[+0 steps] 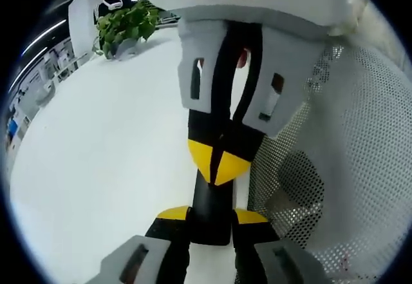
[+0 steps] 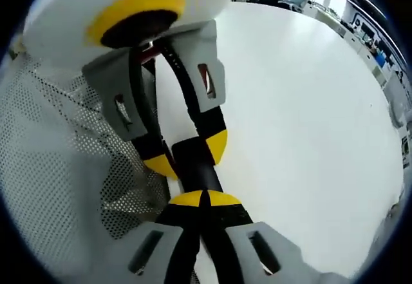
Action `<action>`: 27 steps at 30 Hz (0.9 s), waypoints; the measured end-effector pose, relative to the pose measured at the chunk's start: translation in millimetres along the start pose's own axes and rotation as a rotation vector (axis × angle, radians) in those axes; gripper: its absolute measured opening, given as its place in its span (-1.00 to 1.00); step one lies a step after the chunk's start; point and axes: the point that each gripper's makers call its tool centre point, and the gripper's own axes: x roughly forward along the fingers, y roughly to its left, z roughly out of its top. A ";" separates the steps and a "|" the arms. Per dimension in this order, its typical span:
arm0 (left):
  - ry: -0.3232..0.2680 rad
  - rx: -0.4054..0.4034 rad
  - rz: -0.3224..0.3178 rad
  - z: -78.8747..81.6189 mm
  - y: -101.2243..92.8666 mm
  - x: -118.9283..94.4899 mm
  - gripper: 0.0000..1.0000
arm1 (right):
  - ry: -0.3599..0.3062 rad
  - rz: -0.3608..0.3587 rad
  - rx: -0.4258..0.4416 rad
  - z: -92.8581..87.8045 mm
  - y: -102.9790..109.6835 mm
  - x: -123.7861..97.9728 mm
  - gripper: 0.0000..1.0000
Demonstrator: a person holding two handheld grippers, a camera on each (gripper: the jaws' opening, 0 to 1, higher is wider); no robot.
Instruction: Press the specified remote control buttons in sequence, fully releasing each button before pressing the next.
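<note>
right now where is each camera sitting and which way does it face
Left gripper view: rides on the left claw, looking along its jaws at a black remote held between yellow tips; the right claw faces it from above, with a white mesh basket and a plant around it.
Right gripper view: rides on the right claw, jaws shut on the remote, facing the left claw.
Shared: the remote, the basket, the white table, each other's claw.

Black remote (slim, dark) clamped between both grippers.
</note>
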 end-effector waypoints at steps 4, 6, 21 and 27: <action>-0.006 -0.006 -0.002 -0.1 0.1 -0.3 -0.50 | 0.018 -0.004 0.012 0.6 -0.7 0.8 -1.00; -0.005 -0.005 -0.001 -0.5 0.4 -0.4 -0.50 | 0.030 -0.002 0.023 1.1 -0.8 1.1 -1.00; -0.036 -0.048 -0.014 -1.2 -1.4 -0.1 -0.50 | 0.017 0.035 0.018 -1.5 1.5 1.6 -1.00; -0.036 -0.050 -0.016 -0.9 0.1 -0.6 -0.50 | -0.093 0.073 0.004 -0.8 0.8 0.0 -1.00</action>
